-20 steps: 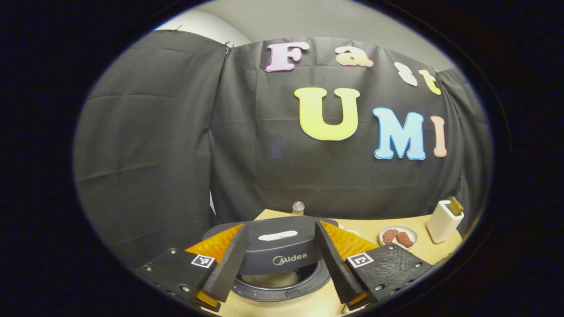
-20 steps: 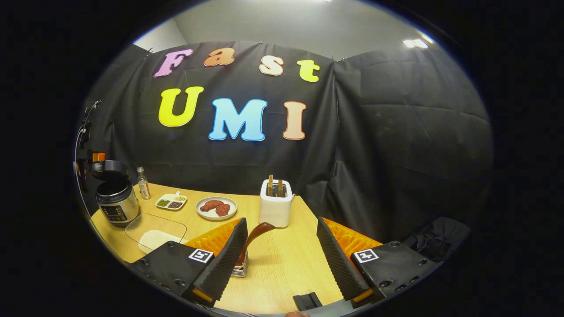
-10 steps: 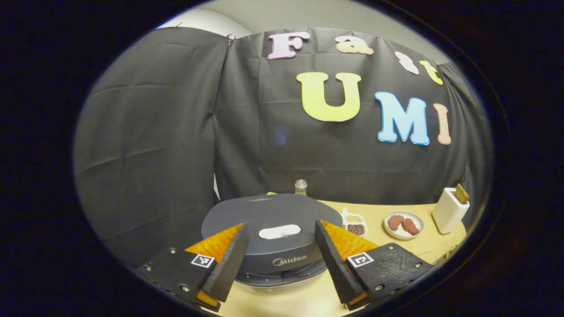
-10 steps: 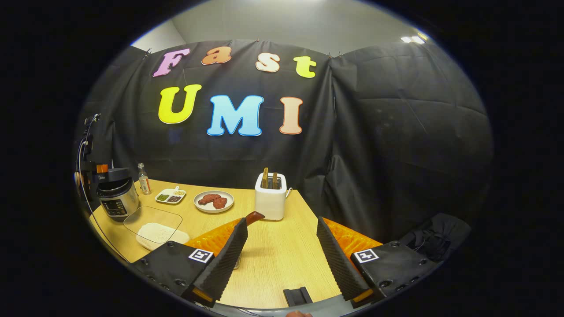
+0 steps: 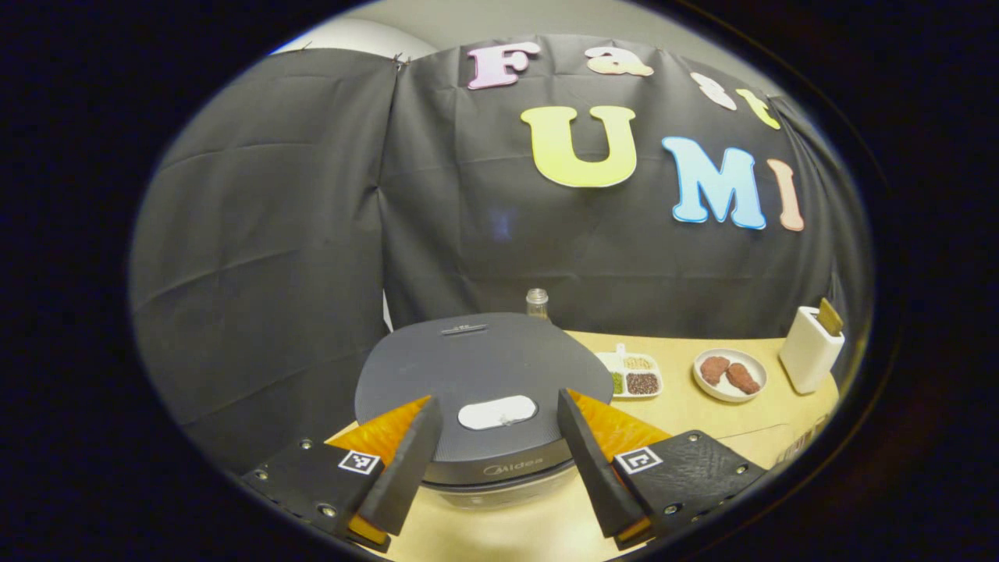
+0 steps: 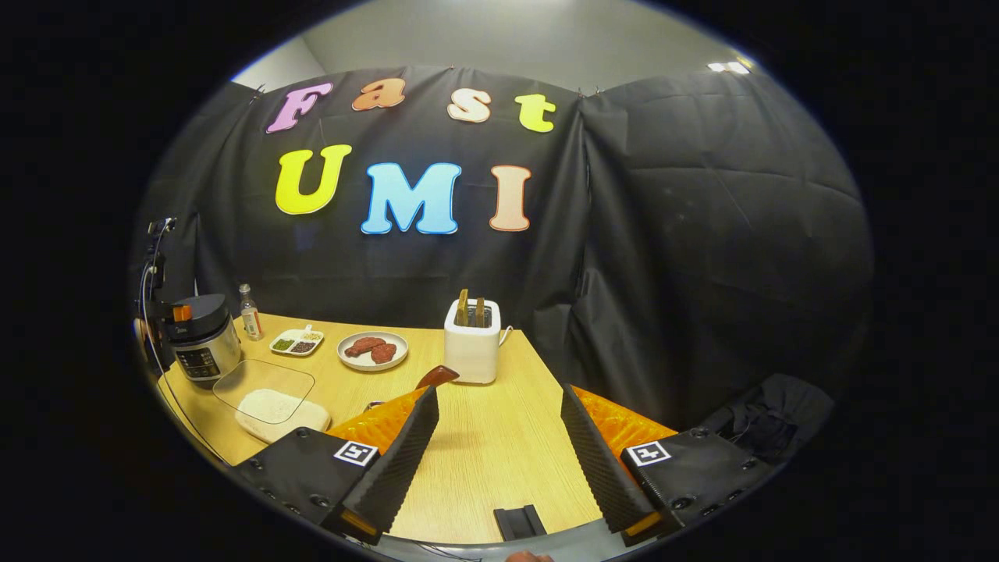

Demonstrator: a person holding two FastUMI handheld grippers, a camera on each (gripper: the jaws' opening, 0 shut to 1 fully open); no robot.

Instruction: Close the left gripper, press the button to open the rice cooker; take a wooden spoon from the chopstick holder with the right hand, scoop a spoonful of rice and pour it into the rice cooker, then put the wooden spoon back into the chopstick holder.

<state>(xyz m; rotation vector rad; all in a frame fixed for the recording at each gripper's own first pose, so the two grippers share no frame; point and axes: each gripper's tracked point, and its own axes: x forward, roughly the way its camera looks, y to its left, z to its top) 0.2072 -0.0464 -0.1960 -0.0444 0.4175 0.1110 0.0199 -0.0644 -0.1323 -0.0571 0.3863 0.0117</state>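
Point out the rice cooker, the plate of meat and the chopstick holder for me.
rice cooker (image 5: pixel 484 363): left gripper view, on its lid.
plate of meat (image 6: pixel 398 347): right gripper view, on its rim.
chopstick holder (image 6: pixel 471 355): right gripper view, on its front wall.

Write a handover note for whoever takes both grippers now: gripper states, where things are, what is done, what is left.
Left gripper: open, empty, at the rice cooker.
Right gripper: open, empty, above the table.
The cooker's lid is down; it stood up a second ago.
Wooden spoon: not held, behind the right gripper's finger.
Rice lies in the glass tray.
Rice in the cooker: cannot tell, so check first.
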